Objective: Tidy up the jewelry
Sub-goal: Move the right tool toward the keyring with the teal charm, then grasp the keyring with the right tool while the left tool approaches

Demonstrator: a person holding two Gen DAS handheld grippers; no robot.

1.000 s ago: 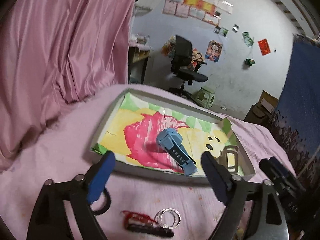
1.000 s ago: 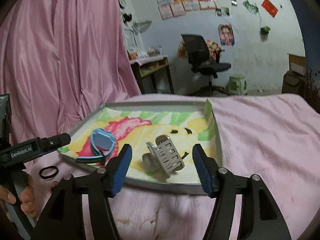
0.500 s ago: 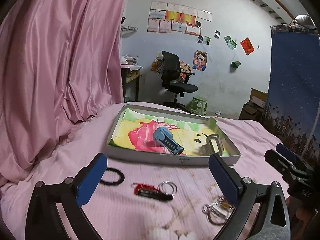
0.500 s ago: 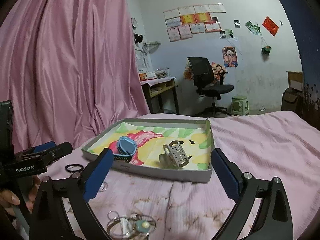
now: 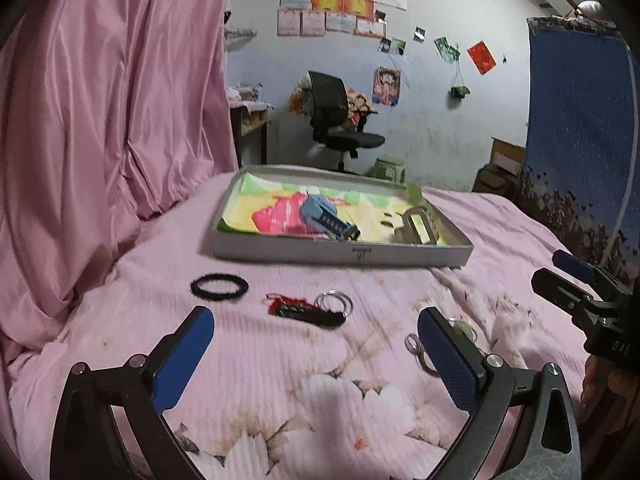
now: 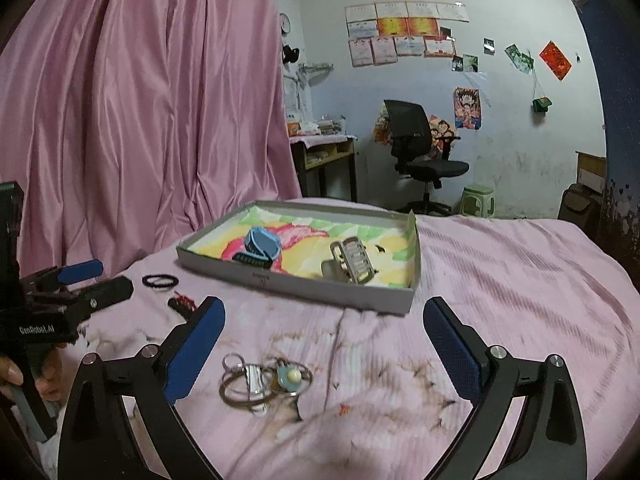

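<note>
Pink bedding (image 5: 280, 360) now fills most of both wrist views. One second ago each gripper sat close over the tray; both have since pulled back and up, so the tray (image 6: 304, 284) now lies well ahead of them. The retreat leaves two items inside the tray: the blue watch (image 6: 260, 246) toward its left half and the grey hair claw (image 6: 350, 264) toward its right half. Judged from this layout, two placements are complete and the next pick is about to begin.

Items remaining on the bed, outside the tray:
- black hair tie (image 5: 219, 286), near the tray's left front corner;
- red-and-black charm with its clear ring (image 5: 308, 310), just right of the hair tie;
- cluster of metal rings with a pale green bead (image 6: 264, 378), nearest the right gripper.

Left gripper (image 5: 316, 358): jaws spread wide, nothing between them, hovering above the bedding with the charm just ahead of the gap. Its right finger partly hides the ring cluster in the left wrist view.

Right gripper (image 6: 324, 344): jaws likewise released and empty, held level and aimed toward the tray, with the ring cluster lying on the bedding low in the gap between the fingers. That cluster appears the likeliest next target for this side.
</note>
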